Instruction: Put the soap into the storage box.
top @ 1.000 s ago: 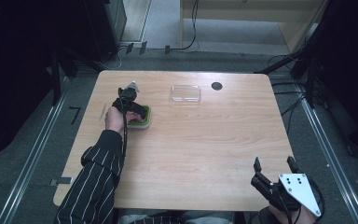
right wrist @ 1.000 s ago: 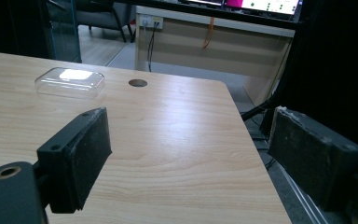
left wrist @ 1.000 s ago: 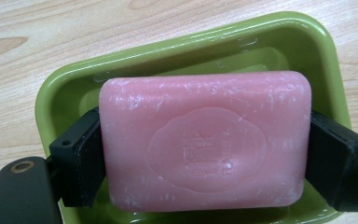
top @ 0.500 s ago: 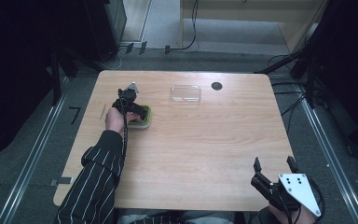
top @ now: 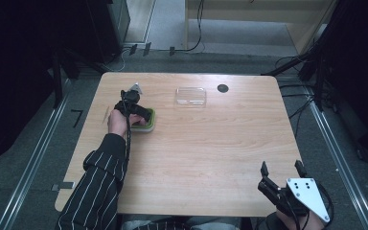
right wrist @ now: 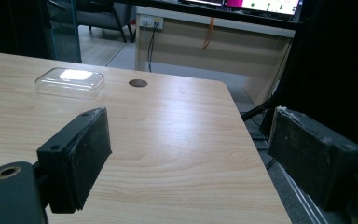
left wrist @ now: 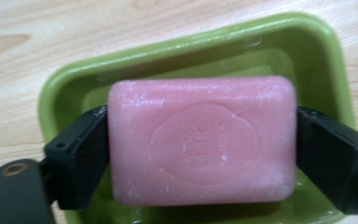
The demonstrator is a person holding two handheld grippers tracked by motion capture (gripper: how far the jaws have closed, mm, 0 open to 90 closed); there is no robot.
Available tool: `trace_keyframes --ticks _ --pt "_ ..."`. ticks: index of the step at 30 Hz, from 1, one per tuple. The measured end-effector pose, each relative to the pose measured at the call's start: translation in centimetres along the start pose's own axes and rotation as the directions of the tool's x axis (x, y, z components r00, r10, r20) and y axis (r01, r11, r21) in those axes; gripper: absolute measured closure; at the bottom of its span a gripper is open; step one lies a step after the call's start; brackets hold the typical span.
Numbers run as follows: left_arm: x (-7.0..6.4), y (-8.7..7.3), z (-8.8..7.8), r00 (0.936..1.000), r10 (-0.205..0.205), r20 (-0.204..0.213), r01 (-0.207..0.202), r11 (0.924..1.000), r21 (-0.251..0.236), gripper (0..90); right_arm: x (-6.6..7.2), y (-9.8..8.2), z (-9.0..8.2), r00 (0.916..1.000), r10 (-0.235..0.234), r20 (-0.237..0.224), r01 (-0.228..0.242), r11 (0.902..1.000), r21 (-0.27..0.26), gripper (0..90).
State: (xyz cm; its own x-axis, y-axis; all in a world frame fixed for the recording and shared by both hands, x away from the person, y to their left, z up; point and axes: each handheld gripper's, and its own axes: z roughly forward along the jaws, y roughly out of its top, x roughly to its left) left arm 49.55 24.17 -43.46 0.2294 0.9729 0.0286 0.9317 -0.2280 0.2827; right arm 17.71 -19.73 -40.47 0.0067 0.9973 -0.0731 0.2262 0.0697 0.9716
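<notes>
Left gripper fingers clamped; right gripper fingers spread wide.

The left gripper is black, with a black cable trailing back along a dark sleeve striped in thin white lines; its fingers are blocky black pads, one with a brass-coloured screw hole on the mount beside it; the right gripper is black too, topped by a grey three-cornered plate dotted with small dark screws; its fingers show scuffed, dusty faces.
</notes>
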Motion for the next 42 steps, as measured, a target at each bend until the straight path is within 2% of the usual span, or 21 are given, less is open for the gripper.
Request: trace_keyframes --ticks 13,18,21,25,32,42 --pt "-0.3 -0.6 -1.3 0.9998 0.008 0.016 -0.008 1.0000 0.001 3.7 0.0 0.0 0.0 1.0000 -0.001 0.001 0.001 1.0000 -0.001 12.8" --pt "-0.7 -1.2 -2.0 0.9995 0.030 0.008 -0.030 0.9995 0.002 3.1 -0.1 0.0 -0.1 1.0000 0.002 0.000 -0.002 1.0000 -0.001 12.8" --pt "-0.7 -1.7 -2.5 0.9995 0.027 0.016 -0.027 0.9996 -0.001 3.1 -0.1 0.0 -0.1 1.0000 0.001 0.000 -0.001 1.0000 -0.001 12.8" --pt "-0.9 -2.4 -3.0 0.9988 0.048 0.013 -0.048 0.9989 -0.001 3.1 0.0 0.0 -0.1 1.0000 -0.001 0.000 0.001 1.0000 -0.004 12.8" --pt "-1.1 -3.7 -3.8 0.9982 0.059 0.009 -0.059 0.9983 -0.002 3.3 0.0 0.0 -0.1 1.0000 -0.001 -0.002 0.001 1.0000 -0.006 12.8" --pt "-1.3 -5.9 -4.7 0.9974 0.072 0.006 -0.072 0.9974 -0.005 6.7 0.0 0.0 -0.1 1.0000 -0.002 -0.002 0.002 1.0000 -0.006 12.8"
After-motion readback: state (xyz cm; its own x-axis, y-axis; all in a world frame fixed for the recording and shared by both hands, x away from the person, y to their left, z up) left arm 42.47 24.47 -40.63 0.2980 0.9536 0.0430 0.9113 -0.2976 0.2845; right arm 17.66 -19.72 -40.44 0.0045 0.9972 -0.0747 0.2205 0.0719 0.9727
